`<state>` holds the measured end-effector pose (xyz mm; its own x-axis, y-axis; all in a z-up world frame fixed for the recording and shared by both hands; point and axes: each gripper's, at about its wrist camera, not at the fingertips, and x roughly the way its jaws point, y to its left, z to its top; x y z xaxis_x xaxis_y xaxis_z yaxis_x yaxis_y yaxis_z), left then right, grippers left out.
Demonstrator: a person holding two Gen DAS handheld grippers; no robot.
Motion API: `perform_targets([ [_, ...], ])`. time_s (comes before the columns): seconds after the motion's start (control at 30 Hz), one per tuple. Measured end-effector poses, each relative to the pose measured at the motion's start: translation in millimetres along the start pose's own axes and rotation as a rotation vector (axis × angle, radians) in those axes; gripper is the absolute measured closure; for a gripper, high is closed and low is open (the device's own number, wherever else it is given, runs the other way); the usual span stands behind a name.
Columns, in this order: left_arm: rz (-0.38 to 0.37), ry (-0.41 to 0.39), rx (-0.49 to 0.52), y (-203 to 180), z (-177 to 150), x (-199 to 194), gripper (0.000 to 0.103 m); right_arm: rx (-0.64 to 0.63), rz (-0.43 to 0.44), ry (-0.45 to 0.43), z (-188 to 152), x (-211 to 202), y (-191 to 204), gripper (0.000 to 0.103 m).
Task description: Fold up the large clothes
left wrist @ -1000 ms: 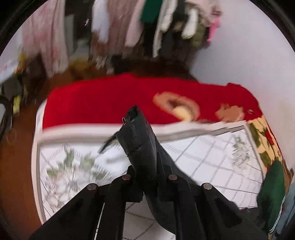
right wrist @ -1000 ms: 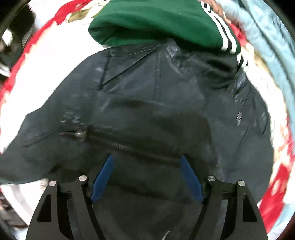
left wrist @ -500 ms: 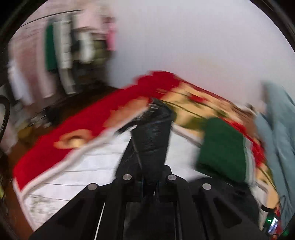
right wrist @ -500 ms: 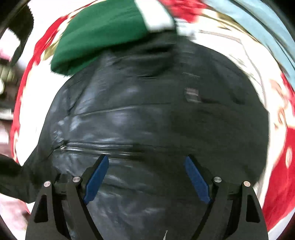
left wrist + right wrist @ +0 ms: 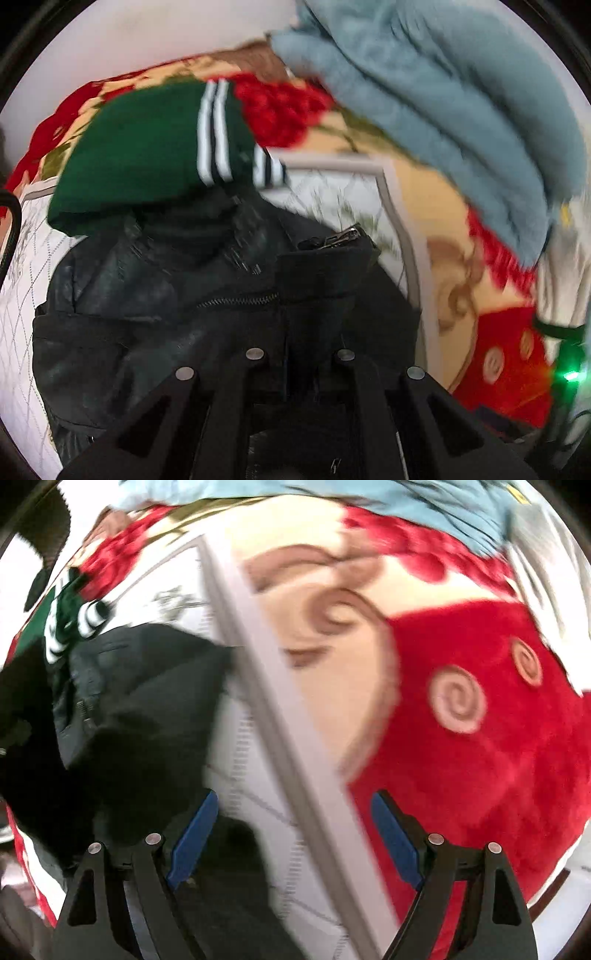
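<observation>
A black leather jacket [image 5: 155, 317] lies bunched on the white quilted sheet [image 5: 332, 192]. My left gripper [image 5: 301, 332] is shut on a fold of the jacket's zipped edge and holds it over the rest of the jacket. In the right wrist view the jacket [image 5: 140, 709] lies at the left. My right gripper [image 5: 291, 834] is open and empty, its blue pads [image 5: 192, 838] above the sheet's grey border [image 5: 280, 738], to the right of the jacket.
A folded green garment with white stripes [image 5: 147, 147] lies just beyond the jacket. A red and cream floral blanket [image 5: 480, 720] covers the bed to the right. A light blue blanket [image 5: 443, 110] is piled at the far right.
My left gripper swung right with the jacket fold, bringing it over the jacket body. My right gripper, open throughout, moved off the jacket to the right, over the sheet's border.
</observation>
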<state>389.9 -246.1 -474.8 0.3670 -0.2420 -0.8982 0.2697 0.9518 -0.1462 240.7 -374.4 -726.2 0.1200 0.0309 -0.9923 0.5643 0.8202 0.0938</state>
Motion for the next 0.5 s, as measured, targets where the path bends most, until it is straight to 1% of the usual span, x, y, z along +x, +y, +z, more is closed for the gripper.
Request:
perform_targets([
  [0.03, 0.010, 0.013, -0.001, -2, -2, 4, 0.094, 0.005, 0.000, 0.001, 0, 0, -7, 0.017],
  [0.1, -0.002, 0.021, -0.021, 2, -3, 4, 0.090, 0.015, 0.001, -0.002, 1, 4, -16, 0.017],
  [0.13, -0.014, 0.025, -0.028, 4, -3, 3, 0.078, 0.021, 0.008, -0.002, 0, 5, -19, 0.017],
  [0.17, -0.033, 0.033, -0.035, 8, -3, 3, 0.040, 0.031, 0.020, 0.001, -1, 6, -24, 0.017],
  [0.2, -0.055, 0.039, -0.046, 9, -4, 2, 0.016, 0.039, 0.029, 0.006, -2, 4, -29, 0.017],
  [0.23, -0.081, 0.038, -0.073, 15, -4, -1, 0.000, 0.050, 0.041, 0.013, -3, 4, -31, 0.017],
  [0.3, -0.114, 0.052, -0.106, 19, -8, 0, 0.000, 0.068, 0.064, 0.025, -7, 2, -32, 0.017],
  [0.33, -0.115, 0.061, -0.110, 21, -10, 2, 0.000, 0.068, 0.067, 0.027, -10, -4, -33, 0.017],
  [0.4, -0.093, 0.059, -0.118, 27, -14, -1, 0.000, 0.061, 0.087, 0.030, -14, -12, -27, 0.017],
  [0.47, -0.051, 0.047, -0.142, 44, -19, -13, 0.000, 0.052, 0.134, 0.021, -6, -17, -13, 0.017],
  [0.5, -0.023, 0.038, -0.172, 56, -23, -19, 0.000, 0.046, 0.161, 0.014, -3, -19, -6, 0.017],
])
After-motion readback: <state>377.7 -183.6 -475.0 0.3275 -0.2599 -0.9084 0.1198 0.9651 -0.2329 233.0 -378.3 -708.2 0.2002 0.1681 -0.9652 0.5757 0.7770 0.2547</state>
